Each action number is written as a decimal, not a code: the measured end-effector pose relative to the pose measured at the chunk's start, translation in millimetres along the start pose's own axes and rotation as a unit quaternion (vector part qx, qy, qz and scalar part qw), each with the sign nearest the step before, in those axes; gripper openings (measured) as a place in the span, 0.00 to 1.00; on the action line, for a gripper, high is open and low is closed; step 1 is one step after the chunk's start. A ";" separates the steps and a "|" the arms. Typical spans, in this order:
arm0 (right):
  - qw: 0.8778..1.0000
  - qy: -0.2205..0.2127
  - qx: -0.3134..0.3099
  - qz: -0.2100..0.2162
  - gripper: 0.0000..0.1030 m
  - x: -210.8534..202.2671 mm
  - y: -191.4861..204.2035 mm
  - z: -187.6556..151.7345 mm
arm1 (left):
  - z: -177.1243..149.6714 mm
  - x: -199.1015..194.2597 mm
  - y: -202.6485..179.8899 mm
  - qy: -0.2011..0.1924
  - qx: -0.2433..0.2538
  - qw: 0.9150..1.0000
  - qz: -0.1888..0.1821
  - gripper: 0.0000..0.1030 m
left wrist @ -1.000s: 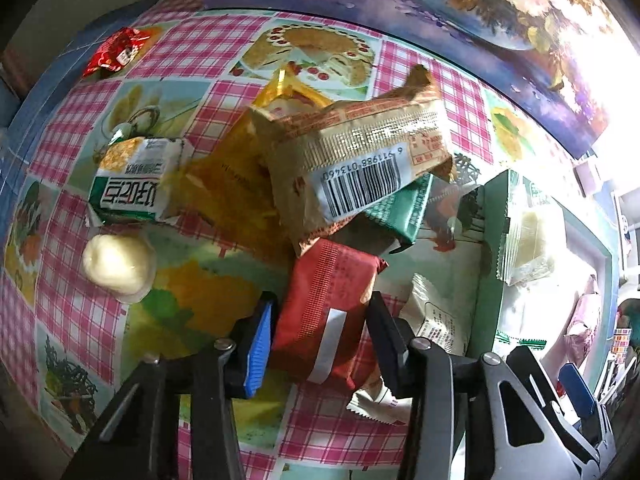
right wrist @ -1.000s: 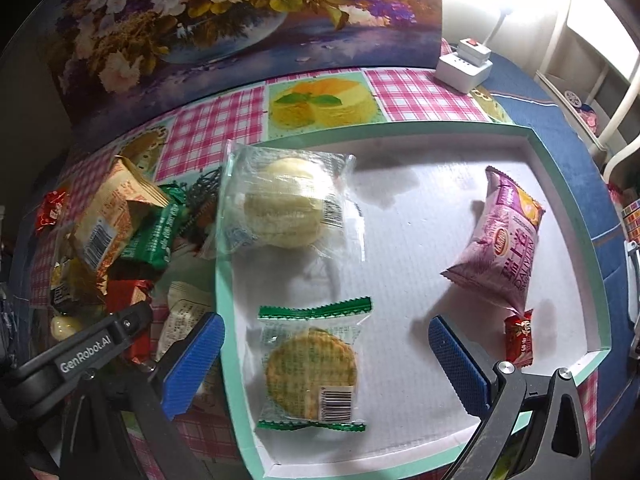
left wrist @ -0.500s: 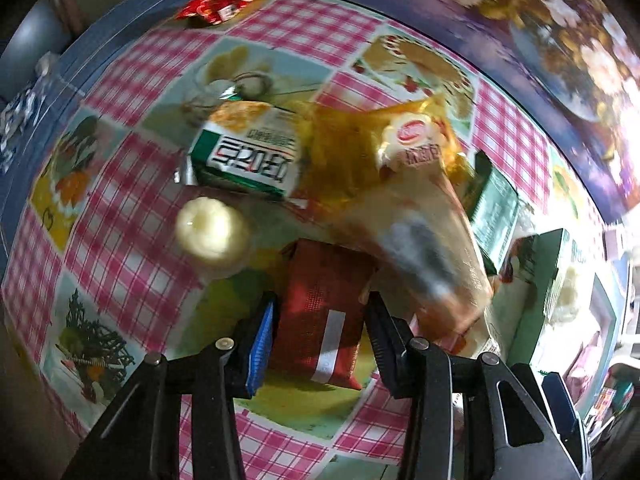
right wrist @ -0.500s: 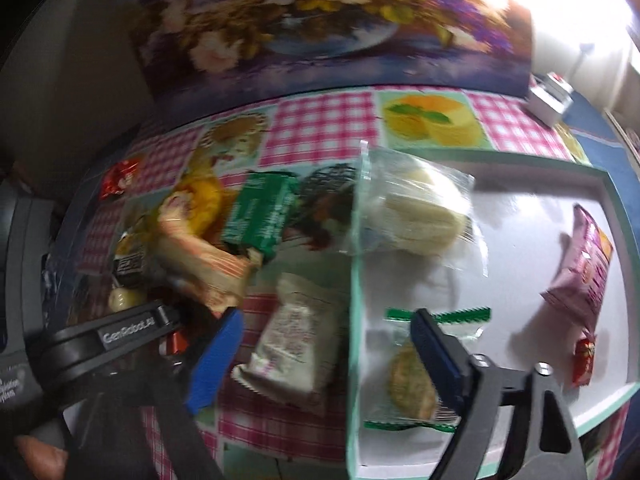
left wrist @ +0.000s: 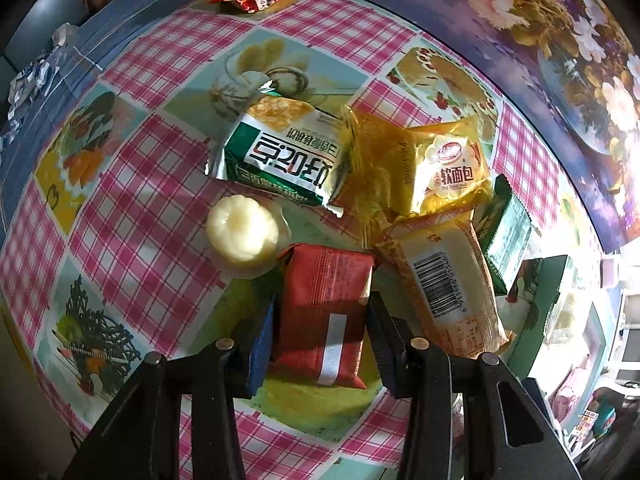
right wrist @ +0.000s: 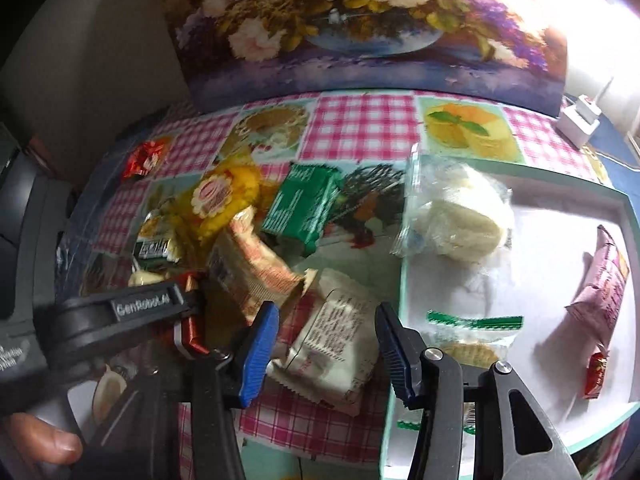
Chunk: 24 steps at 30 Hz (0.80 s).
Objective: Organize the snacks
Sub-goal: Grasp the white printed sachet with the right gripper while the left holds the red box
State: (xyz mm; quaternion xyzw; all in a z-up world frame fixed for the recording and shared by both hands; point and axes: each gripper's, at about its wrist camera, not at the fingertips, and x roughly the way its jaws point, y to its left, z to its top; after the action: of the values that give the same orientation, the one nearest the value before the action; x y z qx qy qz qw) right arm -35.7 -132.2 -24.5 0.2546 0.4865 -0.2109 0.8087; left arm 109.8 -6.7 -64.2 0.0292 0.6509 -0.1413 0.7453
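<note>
**Grippers over the snack pile**

Left gripper (left wrist: 320, 334) still clamps the red packet (left wrist: 323, 312) on the worktop (left wrist: 132, 216), but the barcode packet (left wrist: 444, 284) has dropped beside it. Right gripper (right wrist: 326, 350) has swung from the tray (right wrist: 600, 436) to the cream packet (right wrist: 334, 334), jaws closing around it, not yet pressing. Five snacks lie in the tray, seven outside.

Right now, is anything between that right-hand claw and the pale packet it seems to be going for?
Nothing visible. The right gripper already straddles the cream packet, its jaws closing around it. The barcode packet lies just beside, apart from the pads.
</note>
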 end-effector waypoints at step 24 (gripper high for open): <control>0.999 0.041 -0.016 0.004 0.50 19.5 15.3 -7.2 | 0.5 0.9 6.7 0.004 -0.006 1.000 0.002 0.45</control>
State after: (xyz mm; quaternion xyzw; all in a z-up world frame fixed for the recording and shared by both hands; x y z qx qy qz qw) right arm -23.1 -117.6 -41.7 0.2524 0.5216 -0.1890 0.7928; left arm 112.0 -0.6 -66.0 0.0262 0.6543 -0.1360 0.7434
